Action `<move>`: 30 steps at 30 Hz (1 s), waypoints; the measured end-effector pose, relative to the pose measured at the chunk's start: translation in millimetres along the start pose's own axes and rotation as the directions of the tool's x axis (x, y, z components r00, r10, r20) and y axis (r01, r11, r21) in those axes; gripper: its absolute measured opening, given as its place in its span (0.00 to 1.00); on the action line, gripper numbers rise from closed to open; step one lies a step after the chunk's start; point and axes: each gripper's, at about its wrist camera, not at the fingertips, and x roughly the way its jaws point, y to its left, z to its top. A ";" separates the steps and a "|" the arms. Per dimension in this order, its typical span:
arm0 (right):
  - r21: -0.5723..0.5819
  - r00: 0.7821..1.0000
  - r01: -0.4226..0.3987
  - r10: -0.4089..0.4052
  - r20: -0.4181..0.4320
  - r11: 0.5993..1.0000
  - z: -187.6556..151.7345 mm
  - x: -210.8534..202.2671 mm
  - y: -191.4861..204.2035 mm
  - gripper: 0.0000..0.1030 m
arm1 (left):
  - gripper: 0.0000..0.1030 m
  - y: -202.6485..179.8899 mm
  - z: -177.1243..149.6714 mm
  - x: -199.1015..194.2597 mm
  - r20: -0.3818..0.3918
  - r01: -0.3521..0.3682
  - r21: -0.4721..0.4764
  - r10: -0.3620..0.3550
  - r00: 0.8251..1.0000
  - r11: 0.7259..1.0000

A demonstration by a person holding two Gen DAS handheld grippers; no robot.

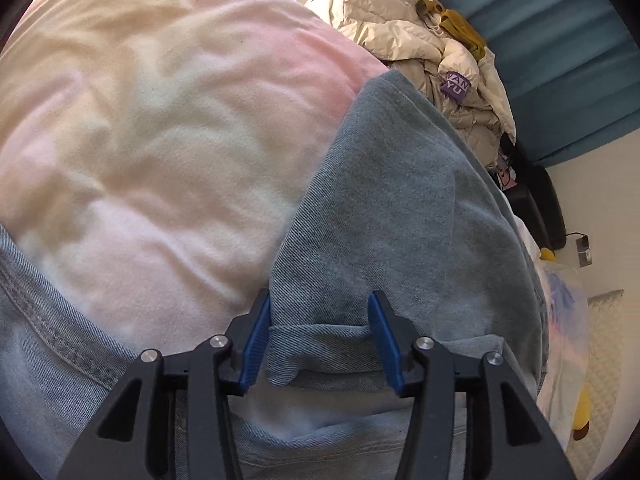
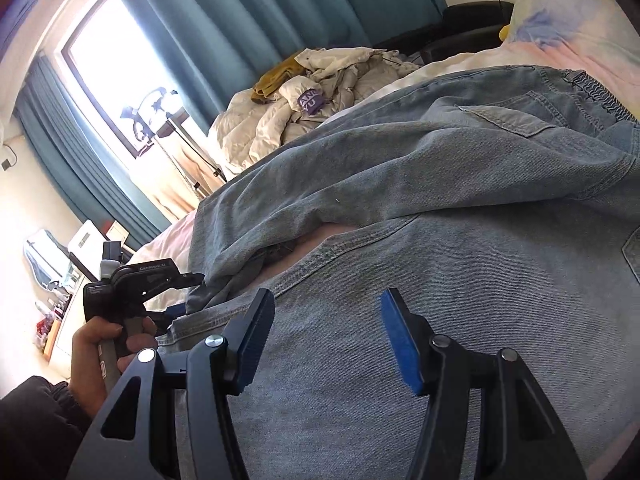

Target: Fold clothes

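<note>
Light blue jeans (image 2: 440,288) lie spread over a bed with pink and white bedding (image 1: 152,128). One leg (image 2: 360,184) is folded across the other. In the left wrist view the leg's hem (image 1: 320,336) lies between my left gripper's (image 1: 320,320) blue pads (image 1: 256,340), which stand apart and do not pinch it. The right wrist view shows that left gripper (image 2: 180,292) in a hand (image 2: 100,344) at the hem end. My right gripper (image 2: 328,320) hovers open just over the lower leg's denim, with nothing between its fingers.
A crumpled cream puffer jacket (image 2: 320,100) with a mustard garment (image 2: 276,76) sits at the bed's far side. Teal curtains (image 2: 280,8) and a bright window (image 2: 116,64) stand behind. A pastel pillow (image 2: 568,20) lies past the waistband (image 2: 592,88). A black chair (image 1: 540,200) is beside the bed.
</note>
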 end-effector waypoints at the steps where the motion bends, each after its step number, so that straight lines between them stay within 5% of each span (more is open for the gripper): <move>1: 0.009 1.000 0.001 -0.001 0.002 1.000 0.8 -1.0 -1.9 0.55 | 0.38 -3.9 0.2 -0.5 0.002 -0.030 0.009 0.030 1.000 1.000; 5: 0.041 1.000 0.007 -0.007 0.016 0.999 3.9 -6.2 -9.5 0.55 | 0.20 -39.3 -6.8 -13.2 0.076 -0.151 0.148 0.140 0.987 0.977; 12: 0.028 0.993 0.113 -0.114 0.037 0.993 8.6 -14.2 -14.5 0.55 | 0.12 -137.5 -17.7 -38.4 0.222 -0.155 0.391 0.071 0.973 0.907; 18: 0.038 0.981 0.183 -0.185 0.053 0.982 10.5 -18.4 -21.5 0.55 | 0.11 -235.4 -35.6 -43.6 0.263 -0.138 0.579 -0.025 0.964 0.804; 25: 0.104 0.961 0.245 -0.255 0.104 0.964 15.1 -33.8 -42.8 0.55 | 0.11 -337.4 -61.5 0.9 0.162 -0.075 0.751 -0.073 0.984 0.656; 30: 0.175 0.948 0.274 -0.296 0.115 0.946 16.4 -40.0 -62.6 0.55 | 0.11 -357.6 -84.0 56.8 0.110 -0.062 0.794 -0.043 0.993 0.605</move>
